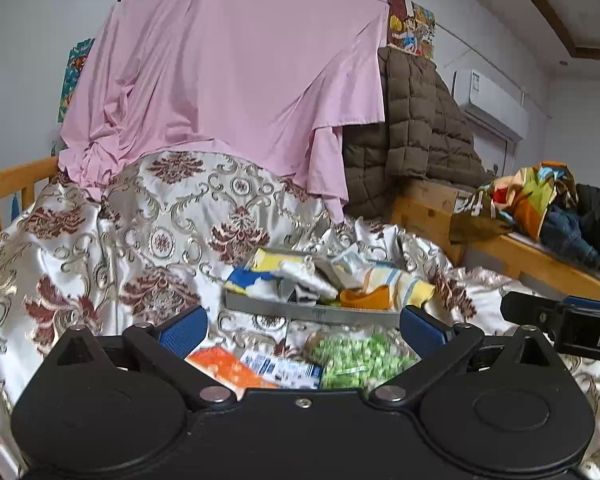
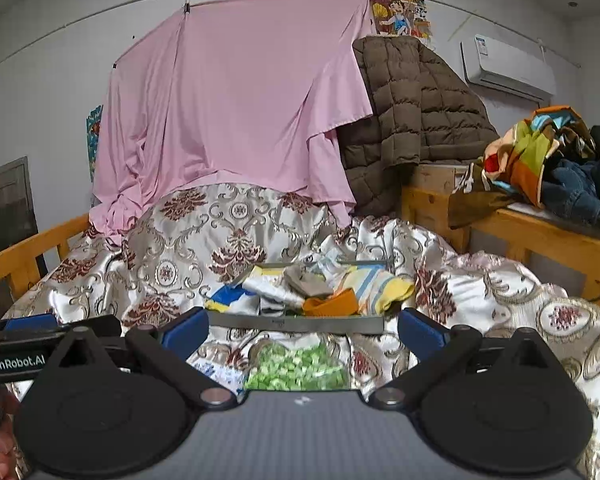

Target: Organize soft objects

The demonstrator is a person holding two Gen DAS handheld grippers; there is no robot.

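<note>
- The left gripper (image 1: 302, 330) and the right gripper (image 2: 302, 330) both hovered over the bed (image 2: 500, 292) with their fingers spread wide and nothing between them.
- A grey tray (image 2: 296, 323), already heaped with folded socks (image 2: 332, 300), lay straight ahead of both grippers, its long axis running across the view.
- Three soft packets lay on the bedspread between the grippers and the tray: an orange packet (image 1: 226, 368), a white-and-blue packet (image 1: 282, 368) and a green packet (image 2: 296, 368).
- The green packet sat directly between the right fingers (image 2: 420, 330), so the right hand looked nearer to it.
- The orange packet lay nearer the left fingers (image 1: 184, 330).
- Likely next move: lower onto a packet and carry it forward to the tray.
</note>
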